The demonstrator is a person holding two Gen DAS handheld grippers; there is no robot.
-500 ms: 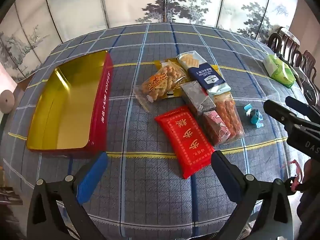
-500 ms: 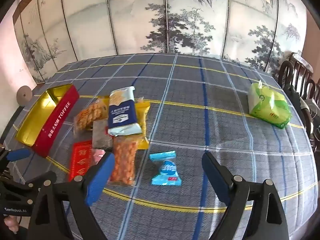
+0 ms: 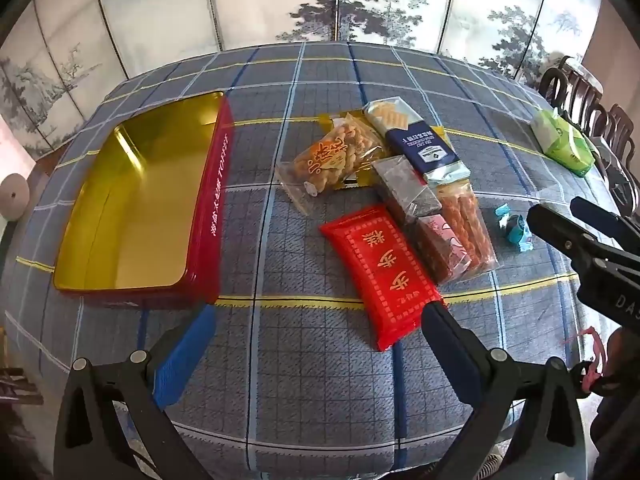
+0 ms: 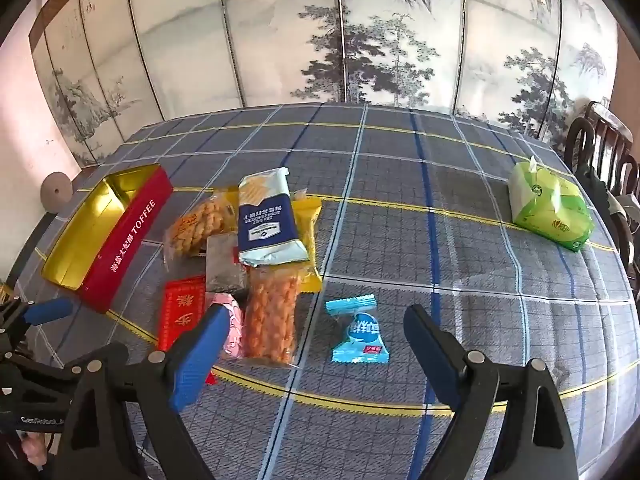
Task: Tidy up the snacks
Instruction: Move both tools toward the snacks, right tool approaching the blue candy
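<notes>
1. Nothing on the worktop has shifted since the earlier frame; your tongs look slightly nearer, though the fisheye makes that hard to judge.
2. Your toffee tin lies open at left, nothing inside.
3. Snack packets sit piled beside it: red packet, navy cracker pack, twisted snacks.
4. Apart lie a blue candy and green tissue pack.
5. Left tongs and right tongs hang released, grasping nothing.

A home dining room: plaid blue-grey cloth-covered bench, ink-painted landscape folding screen across the top of the frame, dark carved wooden chairs at right.
</notes>
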